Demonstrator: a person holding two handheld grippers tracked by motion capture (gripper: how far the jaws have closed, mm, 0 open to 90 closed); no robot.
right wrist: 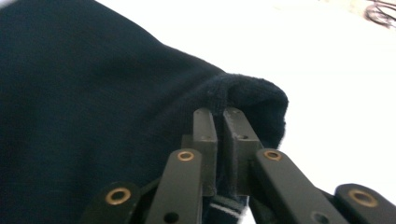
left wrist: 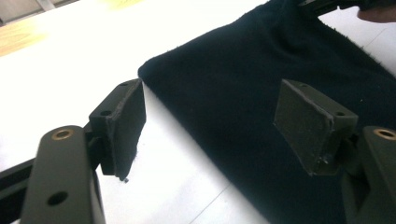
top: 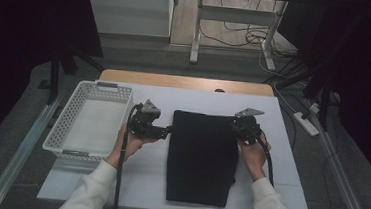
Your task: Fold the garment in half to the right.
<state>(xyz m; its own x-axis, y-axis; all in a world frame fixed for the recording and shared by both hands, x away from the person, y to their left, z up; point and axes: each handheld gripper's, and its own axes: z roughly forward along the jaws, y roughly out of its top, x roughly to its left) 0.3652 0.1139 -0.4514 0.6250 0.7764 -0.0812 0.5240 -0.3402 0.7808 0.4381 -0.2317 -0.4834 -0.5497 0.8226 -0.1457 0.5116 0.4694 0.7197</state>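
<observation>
Right tool (right wrist: 218, 114) clamped on black cloth (top: 201, 156) corner, left tool (left wrist: 210, 126) spread wide beside it

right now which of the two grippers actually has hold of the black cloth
The right gripper: its jaws are pinched shut on the far right corner of the black cloth. The left gripper is open beside the cloth's left edge.

high view: dim, dark surround. gripper views: white table (left wrist: 56, 70) overexposed, glaring; near jaws soft; black cloth (right wrist: 84, 102) detail murky.

No readable text or labels anywhere.
</observation>
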